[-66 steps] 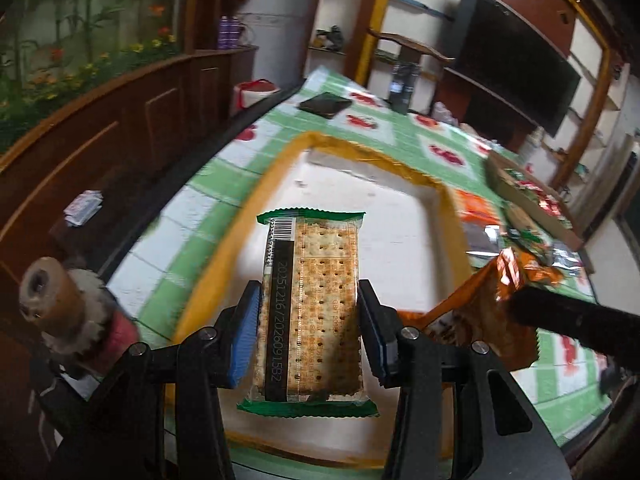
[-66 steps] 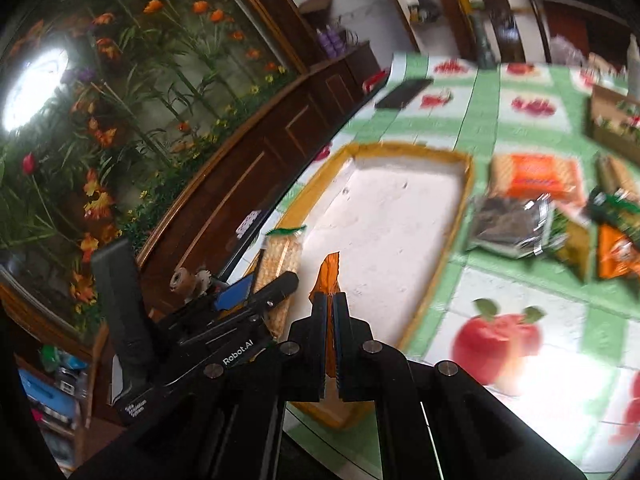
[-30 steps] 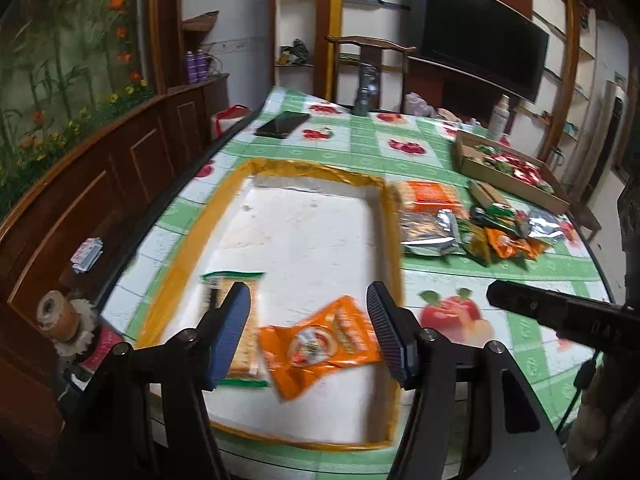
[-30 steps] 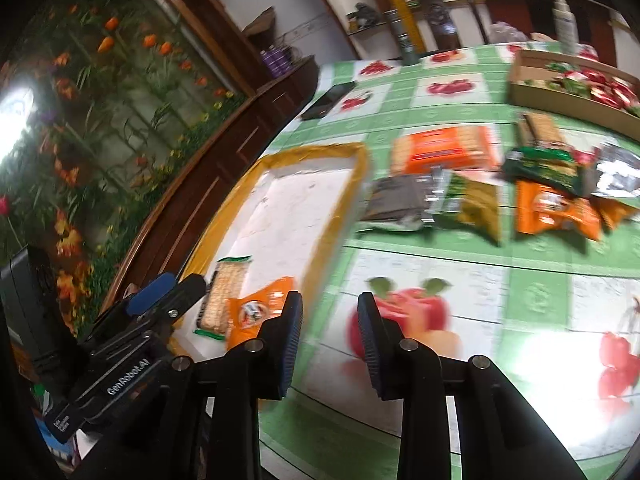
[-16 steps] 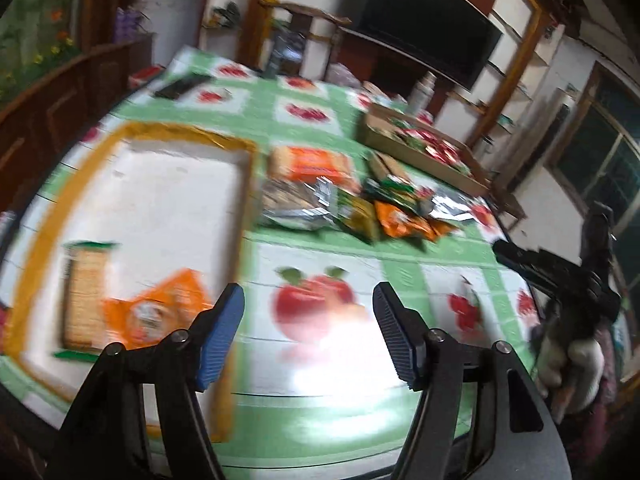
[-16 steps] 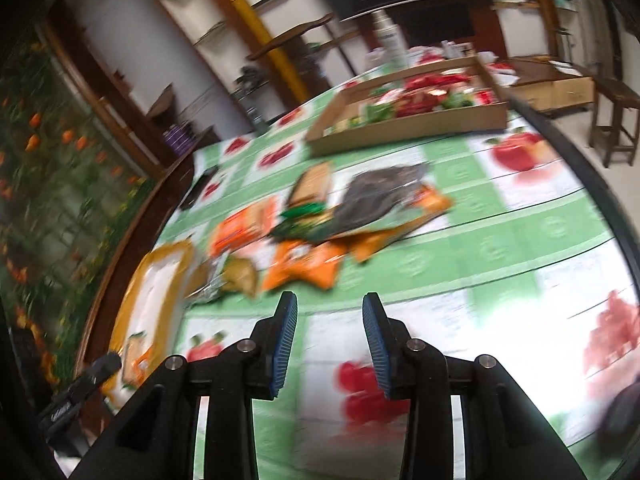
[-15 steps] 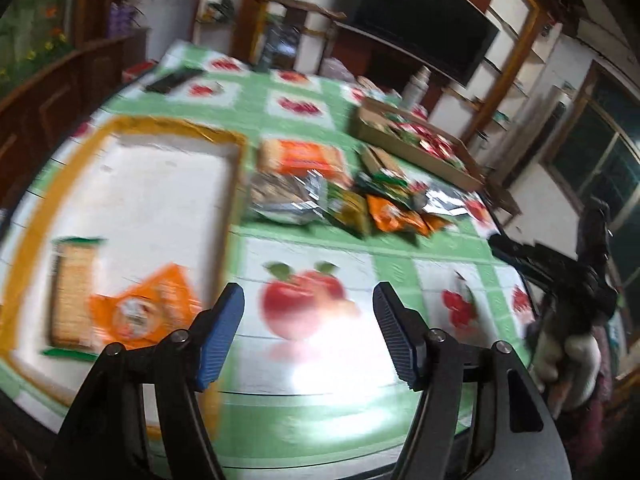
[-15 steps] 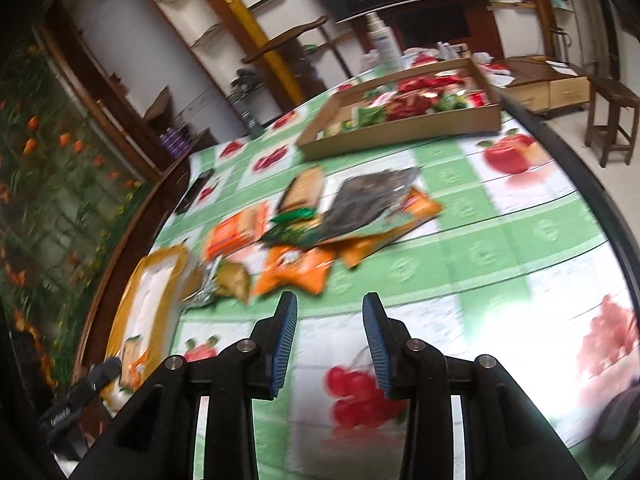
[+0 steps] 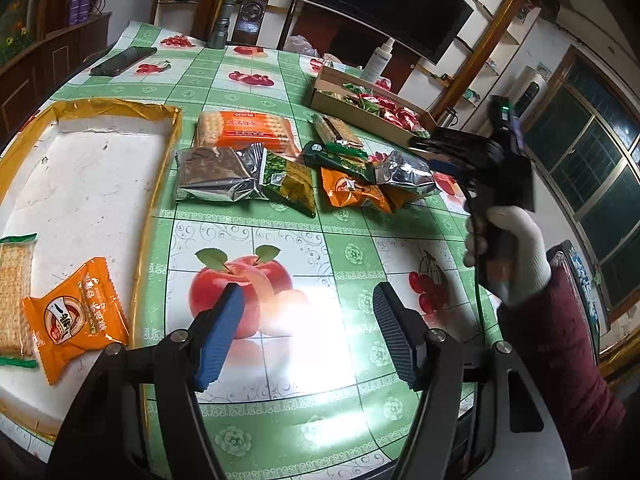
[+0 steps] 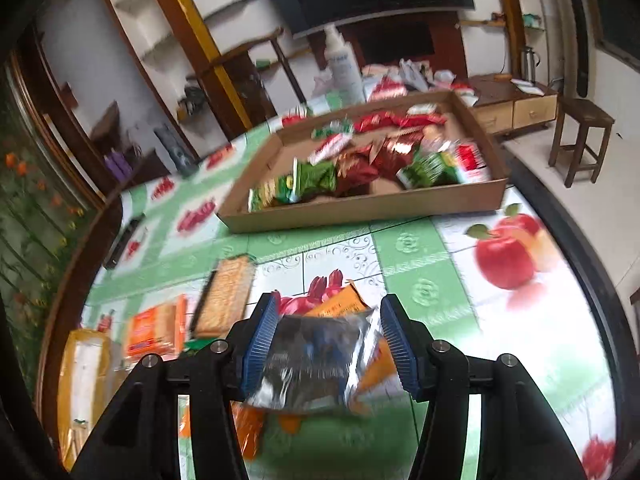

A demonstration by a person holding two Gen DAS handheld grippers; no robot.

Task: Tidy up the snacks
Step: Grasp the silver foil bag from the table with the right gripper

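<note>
My left gripper (image 9: 306, 316) is open and empty above the apple print on the tablecloth. At the left, the gold-rimmed white tray (image 9: 96, 184) holds a cracker pack (image 9: 14, 300) and an orange snack packet (image 9: 76, 316). Loose snacks lie mid-table, among them an orange cracker pack (image 9: 244, 130) and a silver packet (image 9: 218, 176). My right gripper (image 10: 326, 320), held by a white-gloved hand (image 9: 516, 248), hangs over the pile's right end with its jaws opening. Another silver packet (image 10: 312, 356) lies between its pads, atop an orange packet (image 10: 340, 304).
A cardboard box (image 10: 360, 208) full of red and green sweets stands behind the pile. A black phone (image 9: 122, 60), a spray bottle (image 9: 378, 62) and a chair sit at the table's far side. The table edge curves off at the right.
Both grippers let go of the cracker pack and orange packet in the tray and swung right to the pile. The right jaws widened and now straddle a silver packet.
</note>
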